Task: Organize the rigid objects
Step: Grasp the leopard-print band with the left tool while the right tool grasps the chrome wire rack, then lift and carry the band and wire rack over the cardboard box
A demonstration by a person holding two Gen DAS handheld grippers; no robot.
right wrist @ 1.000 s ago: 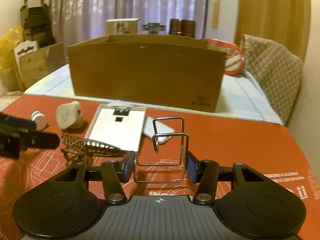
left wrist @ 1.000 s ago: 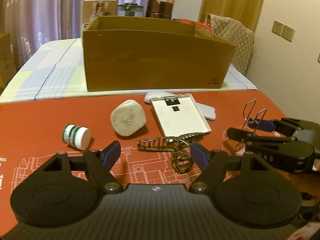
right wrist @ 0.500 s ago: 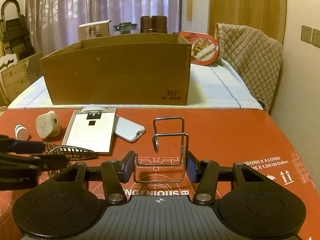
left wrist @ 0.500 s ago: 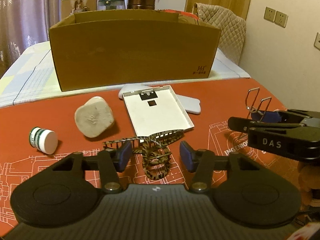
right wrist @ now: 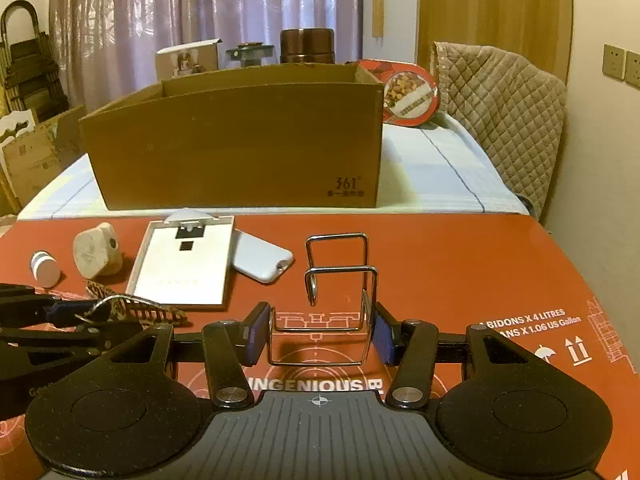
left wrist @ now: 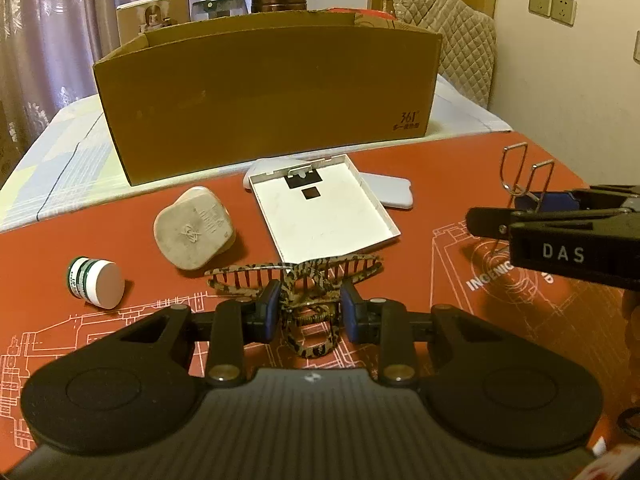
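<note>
A leopard-print hair claw clip (left wrist: 296, 270) lies on the red mat (left wrist: 432, 200). My left gripper (left wrist: 308, 308) is shut on its handle end, both blue pads pressing it. From the right wrist view the clip (right wrist: 132, 308) shows in the left gripper (right wrist: 60, 316) at the left edge. My right gripper (right wrist: 320, 332) is shut on a bent metal wire holder (right wrist: 340, 276), held upright just over the mat. In the left wrist view the right gripper (left wrist: 516, 208) and the wire holder (left wrist: 524, 176) are at the right.
An open cardboard box (left wrist: 264, 100) stands behind the mat. Before it lie a white tray-like lid (left wrist: 324, 208), a pale phone case (left wrist: 390, 194), a worn white plug block (left wrist: 192, 232) and a small green-and-white jar (left wrist: 96, 282) on its side. A quilted chair (right wrist: 500, 112) stands far right.
My left gripper moved forward and down over the hair clip and its jaws closed from wide open onto it. The right gripper kept its hold on the wire holder.
</note>
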